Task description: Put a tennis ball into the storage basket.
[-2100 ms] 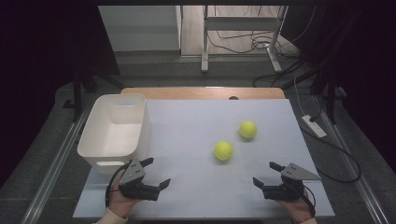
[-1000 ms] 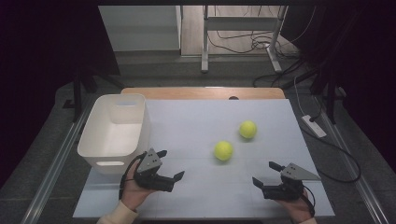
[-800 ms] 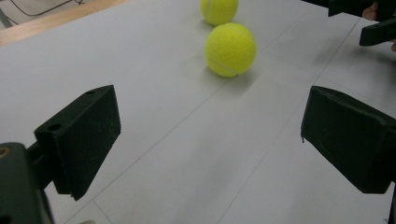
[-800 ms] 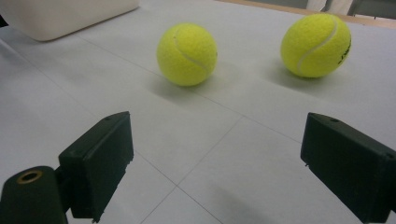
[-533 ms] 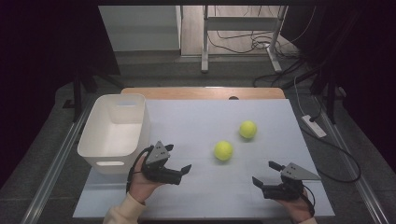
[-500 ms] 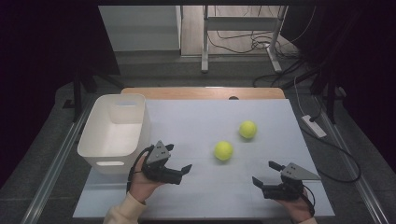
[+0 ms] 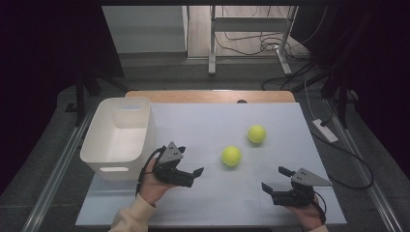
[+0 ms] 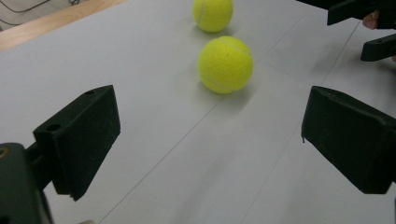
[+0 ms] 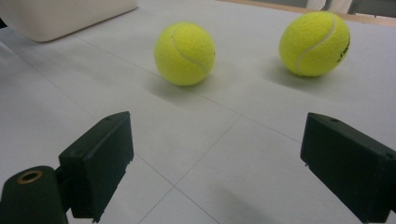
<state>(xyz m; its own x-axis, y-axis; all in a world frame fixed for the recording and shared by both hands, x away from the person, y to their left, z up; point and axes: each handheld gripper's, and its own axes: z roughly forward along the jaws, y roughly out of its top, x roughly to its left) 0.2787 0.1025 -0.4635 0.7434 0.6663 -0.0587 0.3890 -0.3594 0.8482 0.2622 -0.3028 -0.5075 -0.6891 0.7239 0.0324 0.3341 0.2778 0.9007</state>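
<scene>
Two yellow tennis balls lie on the white table top. The nearer ball [image 7: 231, 156] [image 8: 225, 65] [image 9: 185, 53] is mid-table, and the farther ball [image 7: 256, 134] [image 8: 213, 14] [image 9: 314, 43] sits behind it to the right. My left gripper [image 7: 196, 176] [image 8: 210, 149] is open and empty, a short way left of the nearer ball and pointing at it. Open and empty too, my right gripper [image 7: 272, 178] [image 9: 215, 168] rests near the front right edge, facing both balls. Its jaws appear at the top right of the left gripper view.
A white plastic basket [image 7: 96, 140] [image 9: 65, 16] stands at the table's left, just behind the left hand. The wooden table edge [image 7: 208, 95] runs along the back. Cables and metal legs lie on the floor beyond.
My left gripper has moved right and forward from beside the basket's front corner toward the nearer ball. The right gripper and both balls have stayed put.
</scene>
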